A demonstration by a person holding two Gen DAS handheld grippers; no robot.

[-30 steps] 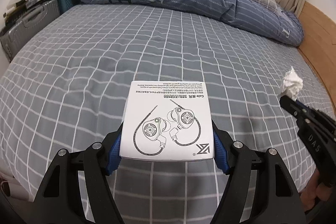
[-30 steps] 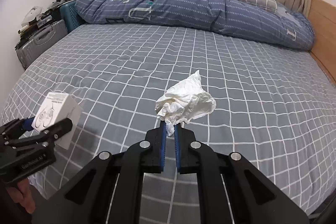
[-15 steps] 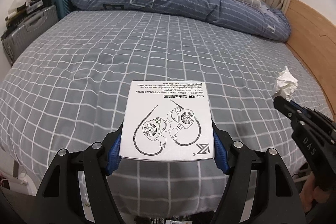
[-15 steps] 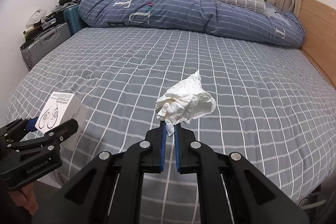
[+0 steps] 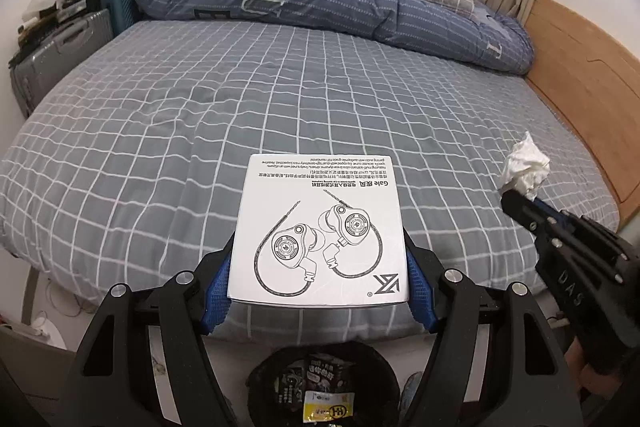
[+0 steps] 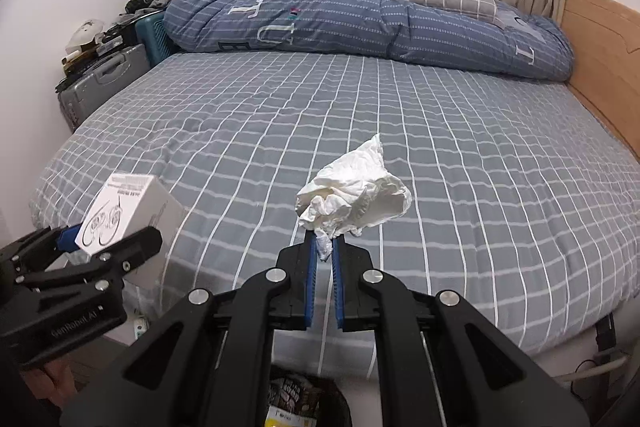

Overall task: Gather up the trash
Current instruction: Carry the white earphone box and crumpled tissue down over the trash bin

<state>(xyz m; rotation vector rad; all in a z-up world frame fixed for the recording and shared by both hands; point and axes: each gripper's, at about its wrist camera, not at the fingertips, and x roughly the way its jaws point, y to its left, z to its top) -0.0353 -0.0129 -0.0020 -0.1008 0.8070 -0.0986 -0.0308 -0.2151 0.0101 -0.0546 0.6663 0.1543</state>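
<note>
Both pieces lifted clear of the bed (image 5: 280,99), likely for dropping into the dark bin (image 5: 324,387) at 6 o'clock below. Left claw (image 5: 318,279) spread wide, clamping the white earphone box (image 5: 320,227) by its sides. Right claw (image 6: 325,251) pinched nearly shut on the crumpled white tissue (image 6: 354,199), fluffed beyond the tips.
</note>
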